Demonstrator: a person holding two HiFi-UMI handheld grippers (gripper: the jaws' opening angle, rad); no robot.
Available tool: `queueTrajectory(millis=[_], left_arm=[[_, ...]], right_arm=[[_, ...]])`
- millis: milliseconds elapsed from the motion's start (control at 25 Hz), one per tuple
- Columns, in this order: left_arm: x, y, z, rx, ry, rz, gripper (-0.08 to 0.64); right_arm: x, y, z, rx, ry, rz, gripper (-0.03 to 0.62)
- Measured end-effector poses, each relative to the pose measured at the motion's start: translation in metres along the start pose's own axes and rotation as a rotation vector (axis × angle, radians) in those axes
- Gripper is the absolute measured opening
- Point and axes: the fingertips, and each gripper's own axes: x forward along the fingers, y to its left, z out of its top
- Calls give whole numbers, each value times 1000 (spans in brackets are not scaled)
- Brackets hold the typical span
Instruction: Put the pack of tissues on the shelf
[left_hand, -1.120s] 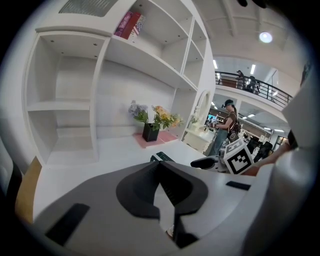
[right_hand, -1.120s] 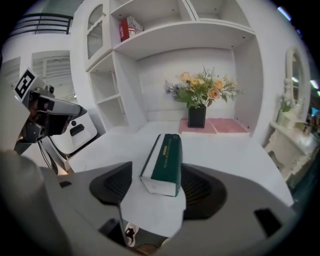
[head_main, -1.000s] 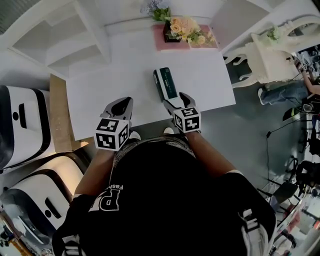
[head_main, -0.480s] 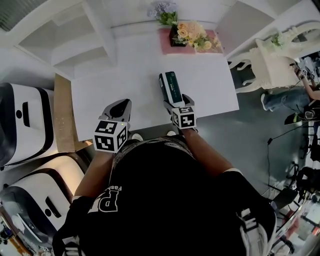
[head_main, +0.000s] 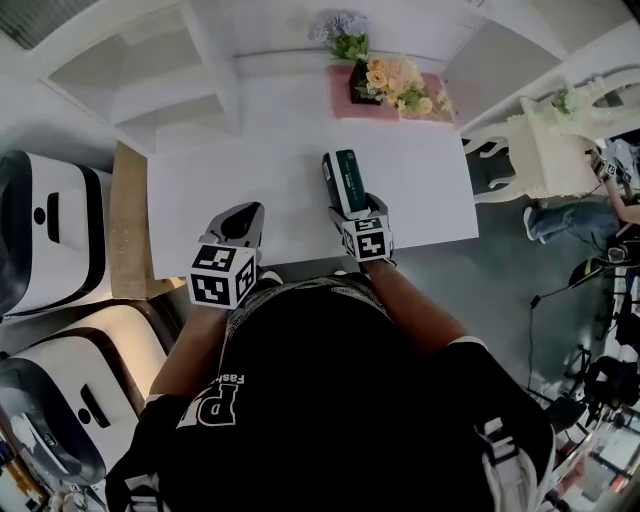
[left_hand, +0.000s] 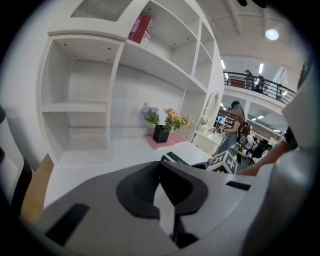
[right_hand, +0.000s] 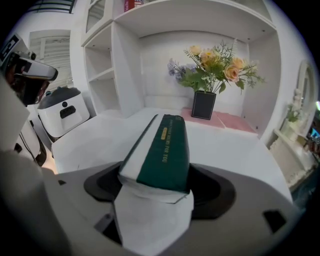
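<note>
The pack of tissues, dark green and white, lies lengthwise on the white table. Its near end sits between the jaws of my right gripper. In the right gripper view the pack runs away from the right gripper, with dark gaps on both sides. Those jaws have just been opening and stand wide without pressing on it. My left gripper hovers over the table's near edge to the left of the pack, shut and empty. The white shelf unit stands at the table's far left.
A black vase of flowers stands on a pink mat at the table's far side. White appliances sit on the floor to the left. A white ornate chair stands to the right. The shelf's compartments show in the left gripper view.
My right gripper has come down over the near end of the pack, and its jaws now stand wider. The left gripper has stayed in place.
</note>
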Motion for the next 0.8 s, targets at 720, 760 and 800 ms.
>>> queueTrajectory(millis=[720, 760, 800], left_arm=[[13, -20, 19, -13, -41, -7, 14], [14, -22, 20, -11, -41, -10, 14], [15, -23, 21, -9, -42, -13, 14]], right_arm=[[-15, -23, 11, 143, 20, 153, 365], [-18, -25, 12, 142, 15, 150, 365], [-21, -26, 13, 140, 10, 148, 365]])
